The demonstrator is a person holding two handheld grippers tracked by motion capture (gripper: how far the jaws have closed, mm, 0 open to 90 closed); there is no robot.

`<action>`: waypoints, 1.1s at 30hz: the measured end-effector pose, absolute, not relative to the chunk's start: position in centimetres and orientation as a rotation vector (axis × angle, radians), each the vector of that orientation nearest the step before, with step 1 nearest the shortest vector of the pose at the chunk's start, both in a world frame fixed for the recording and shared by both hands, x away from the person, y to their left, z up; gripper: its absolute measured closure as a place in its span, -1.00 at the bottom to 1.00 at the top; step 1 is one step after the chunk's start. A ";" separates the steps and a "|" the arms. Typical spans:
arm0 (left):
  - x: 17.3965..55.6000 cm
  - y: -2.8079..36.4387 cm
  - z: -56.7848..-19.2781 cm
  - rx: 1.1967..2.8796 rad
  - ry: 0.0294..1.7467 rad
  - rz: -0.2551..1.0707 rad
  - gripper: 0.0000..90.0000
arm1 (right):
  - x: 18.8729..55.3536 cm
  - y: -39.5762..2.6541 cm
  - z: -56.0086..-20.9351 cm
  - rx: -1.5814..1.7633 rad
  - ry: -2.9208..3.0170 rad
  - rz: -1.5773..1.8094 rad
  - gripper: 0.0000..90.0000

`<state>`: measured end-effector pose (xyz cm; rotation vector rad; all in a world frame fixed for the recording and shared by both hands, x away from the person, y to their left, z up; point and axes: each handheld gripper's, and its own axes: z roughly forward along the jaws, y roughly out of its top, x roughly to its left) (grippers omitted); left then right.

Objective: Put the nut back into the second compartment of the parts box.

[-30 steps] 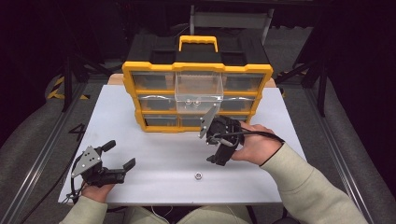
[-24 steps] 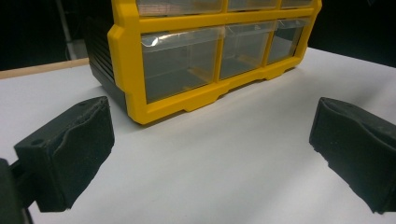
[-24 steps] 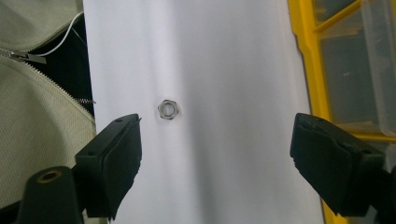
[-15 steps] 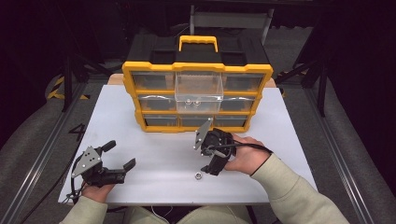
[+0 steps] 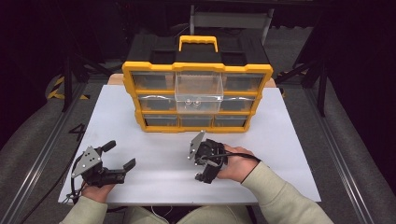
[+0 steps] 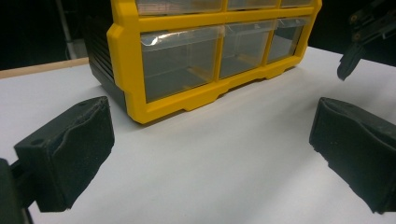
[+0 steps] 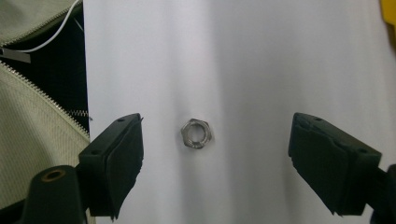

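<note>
The right gripper [image 5: 201, 177] has moved from the organizer front toward 6 o'clock and lowered over the nut [image 7: 196, 134], jaws closing slightly, nut between them untouched.

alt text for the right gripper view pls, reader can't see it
A small metal hex nut lies flat on a white table, centred between the right gripper's two black jaws, which stand wide open on either side without touching it. A beige zipped garment edges in at the left.
</note>
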<state>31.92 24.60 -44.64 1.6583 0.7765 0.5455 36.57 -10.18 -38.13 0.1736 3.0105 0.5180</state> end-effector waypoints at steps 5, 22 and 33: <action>31.9 24.6 -44.7 1.656 0.780 0.544 -0.98 | 36.6 -9.7 -39.5 0.160 3.022 0.510 -0.49; 31.9 24.6 -44.7 1.657 0.781 0.544 -0.98 | 36.8 -9.2 -42.3 0.126 3.081 0.439 0.52; 31.9 24.5 -44.6 1.656 0.781 0.546 -0.98 | 36.3 -10.1 -37.5 0.115 3.088 0.419 0.56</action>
